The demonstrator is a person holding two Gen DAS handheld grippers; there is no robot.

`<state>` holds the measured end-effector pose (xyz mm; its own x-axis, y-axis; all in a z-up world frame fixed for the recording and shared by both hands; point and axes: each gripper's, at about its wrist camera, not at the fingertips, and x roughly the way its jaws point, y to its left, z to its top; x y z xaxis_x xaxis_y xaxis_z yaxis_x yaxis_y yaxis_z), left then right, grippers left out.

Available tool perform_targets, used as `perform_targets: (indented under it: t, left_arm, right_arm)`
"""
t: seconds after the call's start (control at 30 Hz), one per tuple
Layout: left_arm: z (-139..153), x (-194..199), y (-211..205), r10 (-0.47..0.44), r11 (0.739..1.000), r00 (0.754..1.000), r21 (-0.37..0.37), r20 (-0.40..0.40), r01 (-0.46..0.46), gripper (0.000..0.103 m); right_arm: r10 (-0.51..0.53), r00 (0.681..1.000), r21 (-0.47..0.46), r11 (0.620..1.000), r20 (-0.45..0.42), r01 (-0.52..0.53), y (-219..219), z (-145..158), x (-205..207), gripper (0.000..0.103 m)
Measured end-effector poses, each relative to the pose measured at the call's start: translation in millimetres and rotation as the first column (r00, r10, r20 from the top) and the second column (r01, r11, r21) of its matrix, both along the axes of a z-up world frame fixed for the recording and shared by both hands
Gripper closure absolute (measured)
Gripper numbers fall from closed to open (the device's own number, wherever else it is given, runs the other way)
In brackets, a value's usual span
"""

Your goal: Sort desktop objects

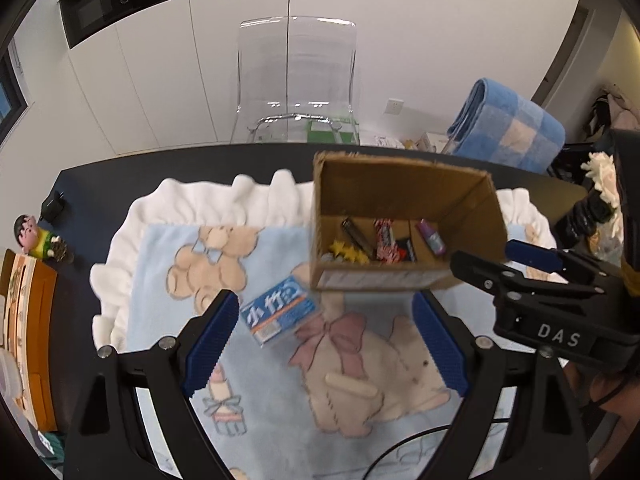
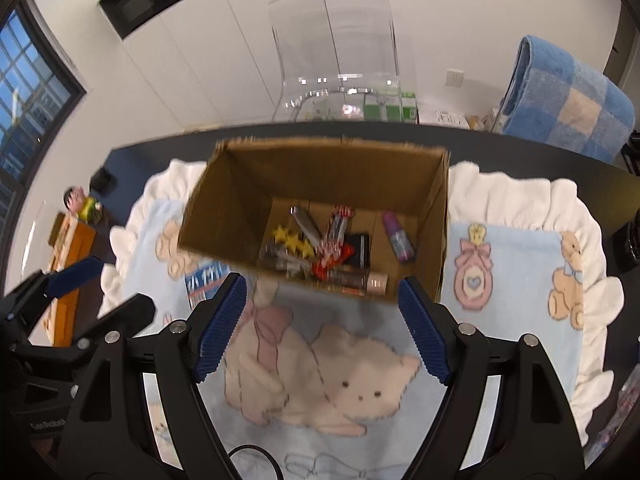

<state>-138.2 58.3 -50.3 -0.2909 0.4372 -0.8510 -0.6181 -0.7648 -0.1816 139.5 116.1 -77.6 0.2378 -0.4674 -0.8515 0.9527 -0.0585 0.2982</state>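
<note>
Bear blanket (image 1: 168, 248) covers dark worktop (image 1: 120, 176). Cardboard box (image 1: 400, 192) near worktop's far edge, part-filled. Blue packet (image 1: 280, 310) outside, at box's near-left corner. Left hand-held gripper (image 1: 324, 344) and right hand-held gripper (image 2: 320, 328) both spread, empty. Risk: pads snagging blanket (soft pile), nudging box.

White cabinet fronts (image 1: 168, 64) are lining the far wall, with a dark built-in oven (image 1: 108, 4) sitting high among them. A clear plastic chair (image 2: 336, 48) is standing behind the dark worktop (image 1: 168, 164). Blue daylight is showing through a gridded window (image 2: 28, 92) at left.
</note>
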Motion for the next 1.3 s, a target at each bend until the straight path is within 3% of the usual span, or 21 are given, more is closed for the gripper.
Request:
perform_targets:
  t: [0.13, 0.3, 0.53, 0.83, 1.07, 1.3]
  left_arm:
    - [-3, 8, -17, 0.017, 1.0, 1.0, -0.012, 0.021, -0.017, 0.015]
    - [-6, 20, -37, 0.042, 0.998, 0.999, -0.053, 0.017, -0.041, 0.015]
    - [-29, 31, -62, 0.067, 0.994, 0.997, -0.093, 0.043, -0.062, 0.015]
    - [-63, 40, -79, 0.047, 0.993, 0.996, -0.113, 0.082, -0.037, 0.015]
    - [-79, 26, -80, 0.014, 0.997, 0.998, -0.072, 0.068, -0.009, 0.015]
    - [-97, 2, -62, -0.11, 0.99, 0.99, -0.074, 0.093, 0.117, 0.016]
  right_arm:
    - [0.023, 1.0, 0.032, 0.999, 0.001, -0.023, 13, 0, 10, 0.022]
    - [0.007, 0.994, 0.068, 0.998, -0.113, 0.0, 34, -5, 31, 0.021]
    - [-0.017, 0.983, 0.104, 0.994, -0.18, 0.036, 59, -23, 57, 0.021]
    - [-0.008, 0.992, 0.154, 0.988, -0.128, 0.028, 79, -49, 77, 0.021]
    - [-0.01, 0.997, 0.171, 0.985, -0.083, 0.024, 77, -66, 87, 0.022]
    - [-0.011, 0.997, 0.196, 0.98, -0.077, 0.026, 65, -86, 99, 0.029]
